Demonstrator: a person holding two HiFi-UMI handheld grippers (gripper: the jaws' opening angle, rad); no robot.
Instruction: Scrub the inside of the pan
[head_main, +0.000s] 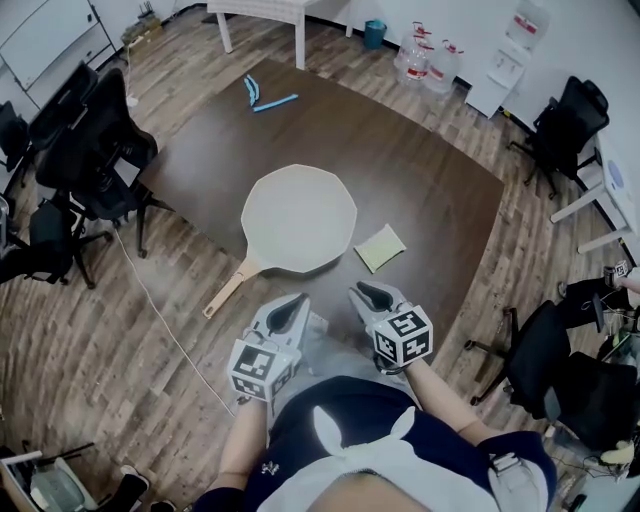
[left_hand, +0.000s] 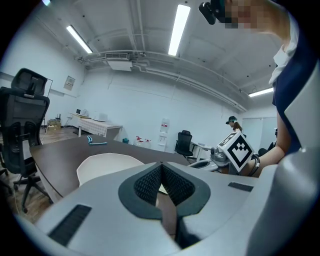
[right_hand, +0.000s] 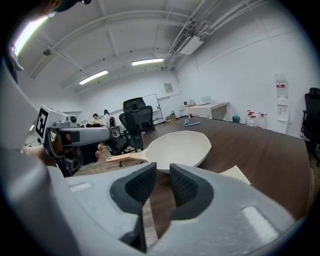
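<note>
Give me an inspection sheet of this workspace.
Surface: dark brown table.
Job's things: cream pan with a wooden handle, empty; yellow pad lying beside it, apart.
Clutter: blue items at the table's far end.
Grippers: left gripper jaws together, empty; right gripper jaws apart, empty; both short of the pan.
Cables: white cable across the floor.
Surroundings: office chairs, water bottles.

Cream-white pan (head_main: 298, 218) with pale wooden handle (head_main: 228, 290), dark brown tabletop (head_main: 430, 180), pale yellow scrubbing pad (head_main: 380, 247), light blue tool (head_main: 272, 102), grey left gripper (head_main: 294, 304) and right gripper (head_main: 367, 294) with black ribbed fingers (right_hand: 137, 186), black-and-white square-patterned marker cubes (head_main: 405, 337), grey-brown plank floor (head_main: 100, 380), black office chairs (head_main: 95, 150)
</note>
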